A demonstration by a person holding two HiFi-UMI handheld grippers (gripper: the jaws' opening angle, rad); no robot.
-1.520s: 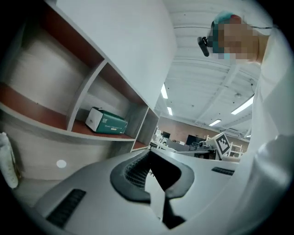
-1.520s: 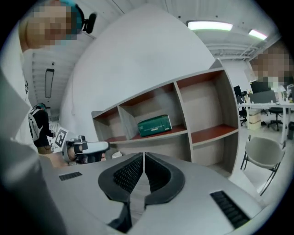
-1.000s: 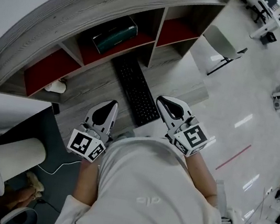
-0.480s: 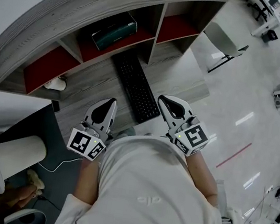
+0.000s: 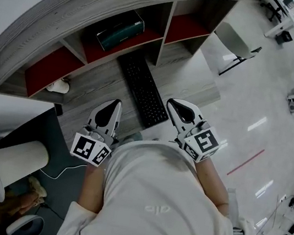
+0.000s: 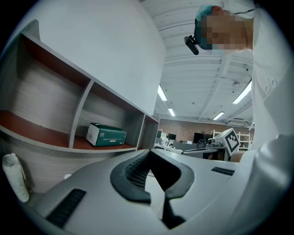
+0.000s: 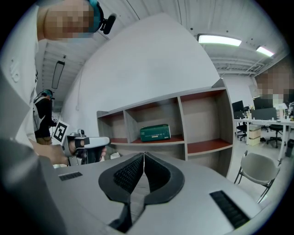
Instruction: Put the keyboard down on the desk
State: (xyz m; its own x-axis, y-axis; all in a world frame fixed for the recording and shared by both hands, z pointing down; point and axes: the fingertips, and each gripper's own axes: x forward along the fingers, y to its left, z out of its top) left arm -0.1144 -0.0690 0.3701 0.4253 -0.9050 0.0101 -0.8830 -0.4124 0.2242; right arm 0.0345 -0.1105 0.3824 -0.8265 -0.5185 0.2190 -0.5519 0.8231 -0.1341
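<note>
The keyboard lies flat on the desk, seemingly placed; the left gripper and right gripper, closed empty near it, need only withdraw.

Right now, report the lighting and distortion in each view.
Head view: dim, fisheye bends the shelf unit into an arc. Left gripper view: black round border, ceiling strip lights glare. Right gripper view: same round border, bright ceiling light, green box is sharp.

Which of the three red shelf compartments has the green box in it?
The middle compartment: the green box lies on its red floor, while the ones either side show bare shelf.
</note>
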